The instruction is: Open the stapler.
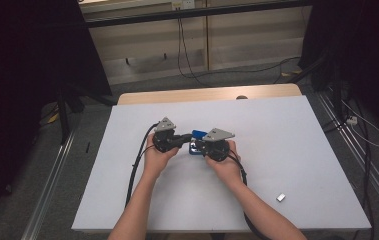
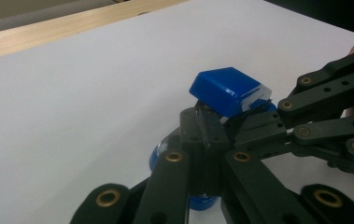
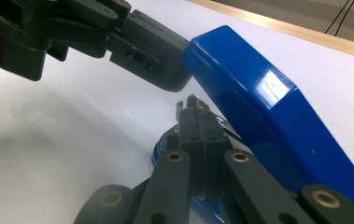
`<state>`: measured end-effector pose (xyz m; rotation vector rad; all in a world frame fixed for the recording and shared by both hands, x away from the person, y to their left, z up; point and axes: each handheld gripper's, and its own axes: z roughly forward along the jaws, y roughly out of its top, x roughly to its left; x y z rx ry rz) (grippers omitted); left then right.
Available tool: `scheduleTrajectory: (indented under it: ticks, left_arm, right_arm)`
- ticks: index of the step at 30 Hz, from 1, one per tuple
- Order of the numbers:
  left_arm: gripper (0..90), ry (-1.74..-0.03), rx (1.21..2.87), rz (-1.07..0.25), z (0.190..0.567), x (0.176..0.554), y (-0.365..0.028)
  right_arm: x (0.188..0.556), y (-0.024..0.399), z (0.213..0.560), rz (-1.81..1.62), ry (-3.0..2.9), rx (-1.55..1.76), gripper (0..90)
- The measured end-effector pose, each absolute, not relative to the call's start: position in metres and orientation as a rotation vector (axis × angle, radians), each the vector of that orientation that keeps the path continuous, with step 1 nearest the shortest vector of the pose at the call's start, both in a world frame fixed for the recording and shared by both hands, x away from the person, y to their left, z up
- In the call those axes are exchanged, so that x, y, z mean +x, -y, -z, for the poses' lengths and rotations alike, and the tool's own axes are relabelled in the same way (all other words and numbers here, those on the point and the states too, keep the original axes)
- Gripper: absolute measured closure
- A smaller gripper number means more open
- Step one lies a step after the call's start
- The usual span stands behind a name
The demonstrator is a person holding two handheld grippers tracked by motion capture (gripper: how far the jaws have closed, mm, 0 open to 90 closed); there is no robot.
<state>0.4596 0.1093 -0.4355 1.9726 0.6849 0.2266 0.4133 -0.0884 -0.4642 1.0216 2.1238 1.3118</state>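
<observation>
The white table (image 1: 287,150) spreads wide under me, its far edge backed by a strip of bare wood (image 1: 177,95), and there is plenty of open surface toward the left edge, the right edge and the near edge. I'm working in the middle of it, a little nearer the far edge than the near one.

My left gripper (image 1: 181,140) comes in from the left and my right gripper (image 1: 197,144) from the right, and they meet tip to tip, each carrying its grey three-cornered plate on top. Between them sits the blue stapler (image 1: 196,136), well away from every edge.

In the left gripper view my left gripper (image 2: 207,122) has its jaws drawn fully together, tips just under the stapler's raised blue front end (image 2: 228,91); whether they pinch any part of it I cannot tell. In the right gripper view my right gripper (image 3: 194,109) is likewise closed tight, its tips against the metal underside beneath the stapler's (image 3: 268,107) lifted blue top arm, and again I can't say if anything is clamped. The left gripper's tip touches the end of that top arm from the other side.

Smallest of all, a small silvery block (image 1: 280,197) lies alone near the near right corner, well apart from my hands.
</observation>
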Motion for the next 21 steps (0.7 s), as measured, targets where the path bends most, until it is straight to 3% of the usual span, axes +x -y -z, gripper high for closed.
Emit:
scheduleTrajectory:
  ticks: [21]
  left_arm:
    - [90.0, -0.658, 1.953, -0.232, 0.4299, 0.4589, -0.1073]
  right_arm:
    - [0.4151, 0.0833, 0.4634, -1.320, -2.042, 1.036, 90.0]
